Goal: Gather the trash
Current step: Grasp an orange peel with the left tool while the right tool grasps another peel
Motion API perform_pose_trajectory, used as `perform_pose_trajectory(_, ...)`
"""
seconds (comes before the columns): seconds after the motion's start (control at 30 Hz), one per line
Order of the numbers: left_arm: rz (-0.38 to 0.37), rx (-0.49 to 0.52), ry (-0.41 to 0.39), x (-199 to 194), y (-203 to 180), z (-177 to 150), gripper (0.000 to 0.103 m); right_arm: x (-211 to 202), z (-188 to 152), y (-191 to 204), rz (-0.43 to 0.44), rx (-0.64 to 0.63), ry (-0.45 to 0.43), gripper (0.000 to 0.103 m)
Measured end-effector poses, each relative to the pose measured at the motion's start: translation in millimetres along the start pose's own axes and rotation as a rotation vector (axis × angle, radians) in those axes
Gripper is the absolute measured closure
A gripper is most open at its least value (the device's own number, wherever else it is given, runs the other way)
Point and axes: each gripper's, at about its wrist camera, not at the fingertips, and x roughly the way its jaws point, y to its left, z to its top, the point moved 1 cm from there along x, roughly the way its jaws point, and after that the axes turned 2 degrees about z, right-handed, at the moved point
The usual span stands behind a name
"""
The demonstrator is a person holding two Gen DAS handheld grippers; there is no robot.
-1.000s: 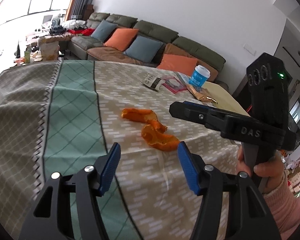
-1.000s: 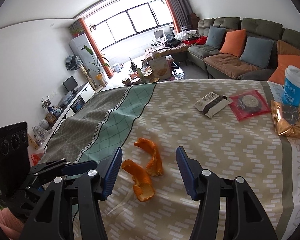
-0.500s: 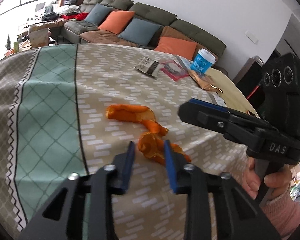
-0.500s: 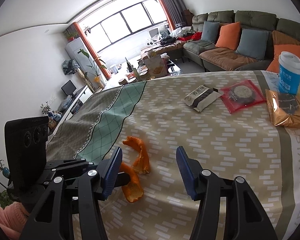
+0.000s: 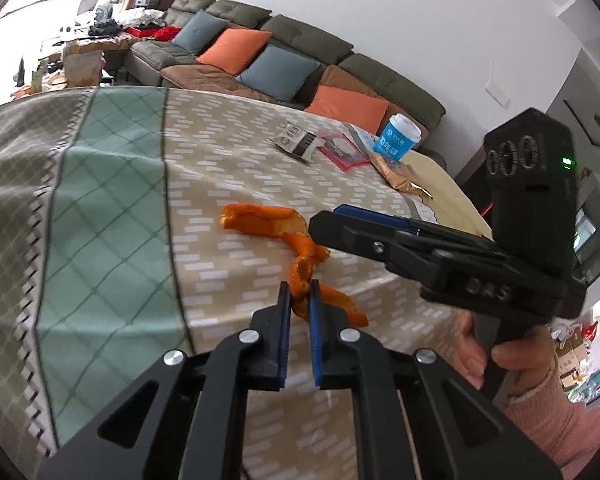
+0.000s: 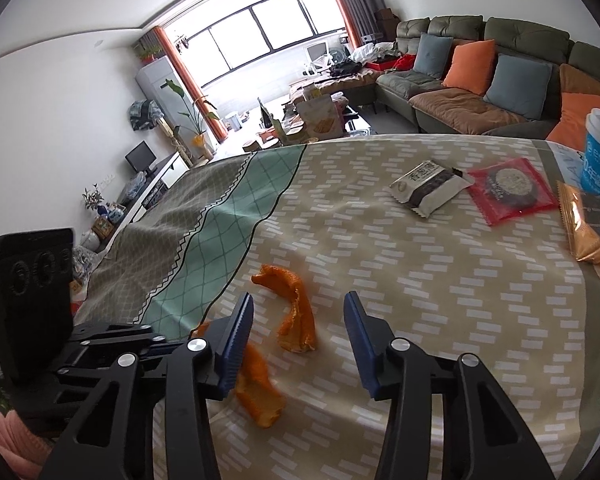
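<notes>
The left gripper (image 5: 299,289) is clamped on the near peel (image 5: 305,280) on the table (image 5: 228,168), while the right gripper (image 6: 298,320), jaws closing, straddles the far peel (image 6: 296,316) without contact, at 12 o'clock from its fingers; next, closure and lift are required.

A patterned tablecloth (image 6: 440,320) carries orange peels (image 6: 296,312), snack packets (image 6: 432,188) and a cup (image 5: 398,140).
</notes>
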Motion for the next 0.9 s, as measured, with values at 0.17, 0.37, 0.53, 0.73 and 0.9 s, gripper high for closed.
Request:
perform_pose_trajectory(0.17,0.011,-0.030,-0.033,-21.2,9.4,-8.2,0.093,8.7,1.0,3.2,-0.008,-0.014,0.030,0.060)
perform_pose_trajectory(0.37,0.032,-0.069,-0.082,-48.4,24.5,-17.9,0.093,22.9,-1.3,6.9,-0.029,-0.023,0.076,0.071)
perform_pose_trajectory(0.53,0.053,-0.103,-0.110,-67.1,37.3,-28.3,0.093,25.8,-1.5,6.3,-0.041,-0.024,0.086,0.082)
perform_pose_trajectory(0.73,0.078,-0.144,-0.146,-89.3,51.6,-40.2,0.094,24.4,-2.9,11.9,-0.048,-0.027,0.073,0.085)
perform_pose_trajectory(0.9,0.102,-0.164,-0.176,-107.5,59.8,-49.8,0.094,22.0,-5.0,23.4,-0.028,-0.028,0.051,0.086)
